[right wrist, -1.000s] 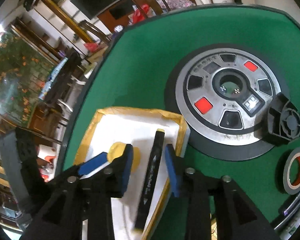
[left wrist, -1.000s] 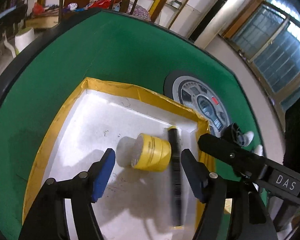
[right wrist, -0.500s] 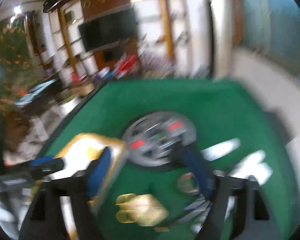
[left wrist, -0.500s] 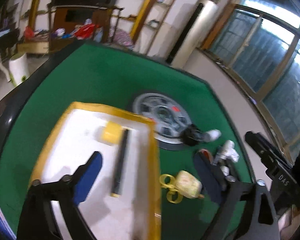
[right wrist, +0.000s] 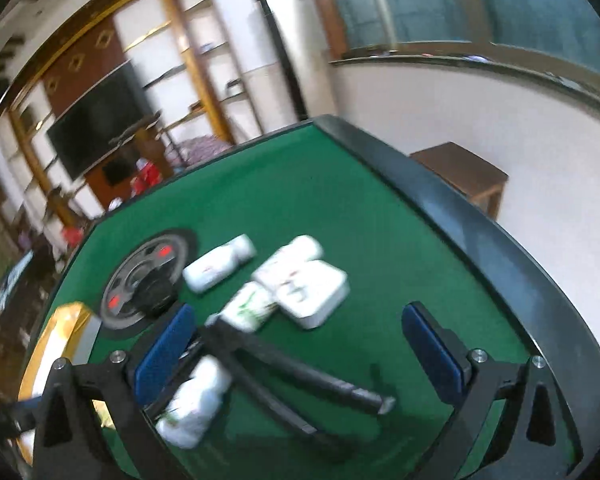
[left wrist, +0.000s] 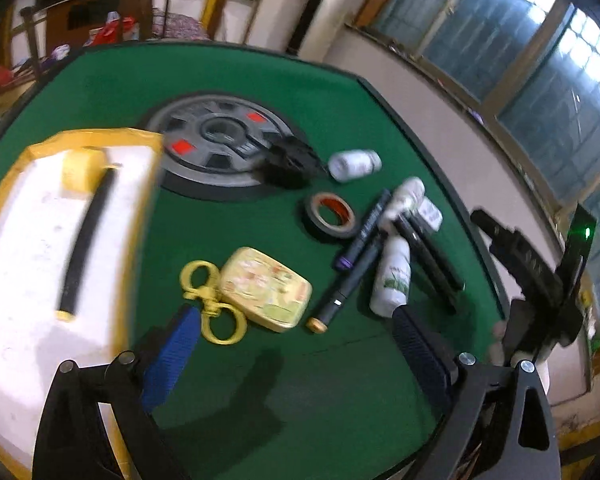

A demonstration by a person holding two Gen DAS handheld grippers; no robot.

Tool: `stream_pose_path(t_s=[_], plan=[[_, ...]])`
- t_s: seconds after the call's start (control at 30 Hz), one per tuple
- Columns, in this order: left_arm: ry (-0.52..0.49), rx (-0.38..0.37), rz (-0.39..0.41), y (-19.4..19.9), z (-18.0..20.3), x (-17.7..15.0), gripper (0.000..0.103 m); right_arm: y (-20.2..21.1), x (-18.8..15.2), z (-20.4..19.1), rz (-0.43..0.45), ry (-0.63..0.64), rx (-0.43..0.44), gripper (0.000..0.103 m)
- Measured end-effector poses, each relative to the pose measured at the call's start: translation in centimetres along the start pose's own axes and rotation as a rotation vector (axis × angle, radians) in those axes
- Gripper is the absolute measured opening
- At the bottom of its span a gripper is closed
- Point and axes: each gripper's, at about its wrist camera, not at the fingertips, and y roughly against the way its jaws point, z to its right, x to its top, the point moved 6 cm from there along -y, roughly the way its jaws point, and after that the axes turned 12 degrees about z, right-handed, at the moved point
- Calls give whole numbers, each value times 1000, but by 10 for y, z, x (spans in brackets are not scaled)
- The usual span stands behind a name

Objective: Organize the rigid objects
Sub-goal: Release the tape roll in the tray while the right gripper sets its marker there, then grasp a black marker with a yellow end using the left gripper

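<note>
A white tray with a yellow rim (left wrist: 84,140) sits at the left and holds a yellow tape roll (left wrist: 78,170) and a black marker (left wrist: 86,236). My left gripper (left wrist: 296,356) hangs open above the green felt, empty, close to a gold clasp (left wrist: 212,308) and a cream tin (left wrist: 266,286). My right gripper (right wrist: 300,354) is over the pile at the right, its jaws still opening. Black markers (right wrist: 300,372) lie on the felt below its gap, with no pad touching them. Around them lie white bottles (right wrist: 220,264) and a white box (right wrist: 312,294).
A grey round disc (left wrist: 220,140) with red squares lies mid-table, a black fan (left wrist: 288,160) at its edge. A black tape roll (left wrist: 332,216), more markers (left wrist: 364,232) and bottles (left wrist: 392,280) lie right of it. The table's black rim (right wrist: 480,240) runs along the right.
Both grippers have drawn back from the tray and swung right. The left let go of the yellow tape roll and the right of the black marker; both lie in the tray. Both jaws opened wide.
</note>
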Motion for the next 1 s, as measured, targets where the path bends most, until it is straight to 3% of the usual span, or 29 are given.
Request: stream_pose_path(t_s=[0.07,0.17,0.23,0.3,0.37,0.53,0.6,0.63,1.0], plan=[[-67,-5,-8,-9,14,-6,98,1,-4,16,24,-28,-12,103],[-197,-21,8,-21,38,-12,97,-10,-8,29,-17,-74,-32,103],[-291,-41,27,-28,54,-15,88,-10,-8,31,-12,-92,-24,103],[-372,-51,21,-35,64,-19,68,-10,-8,31,-19,-99,-13,103],[-392,-59,-27,-49,66,-24,53,-12,-8,31,-24,-107,-5,103],[-418,-54,-56,-70,66,-21,41,-18,-10,37,-43,-149,10,103],[-486,-8,-60,-78,69,-24,20,-20,-11,40,-56,-166,8,103],[-501,6,-65,-80,68,-26,15,-21,-13,42,-62,-174,4,103],[-393,-45,-116,-28,39,-53,17,-28,-20,41,-96,-172,-1,103]])
